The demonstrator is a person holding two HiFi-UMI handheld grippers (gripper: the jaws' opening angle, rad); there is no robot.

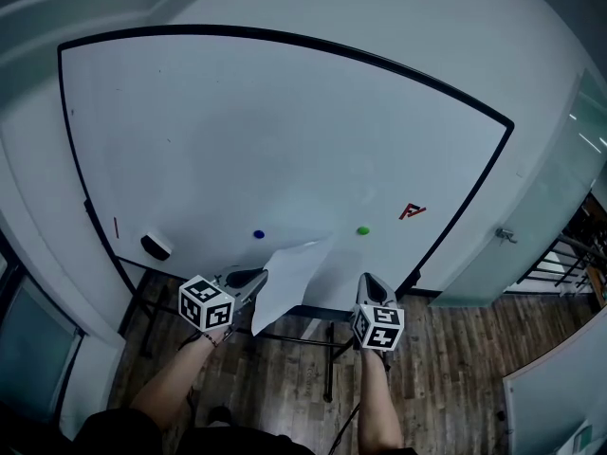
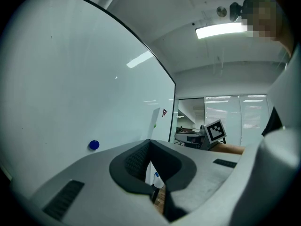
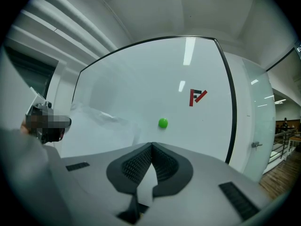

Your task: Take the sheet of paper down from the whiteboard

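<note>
Head view: your left gripper (image 1: 258, 281) grips the sheet of paper (image 1: 292, 282), seemingly free at the whiteboard (image 1: 285, 140) bottom edge; right gripper (image 1: 368, 281) clenched, empty.

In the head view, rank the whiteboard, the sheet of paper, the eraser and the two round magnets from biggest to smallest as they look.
1. whiteboard
2. sheet of paper
3. eraser
4. blue magnet and green magnet: both are tiny dots that look alike, so I can't rank one above the other.
</note>
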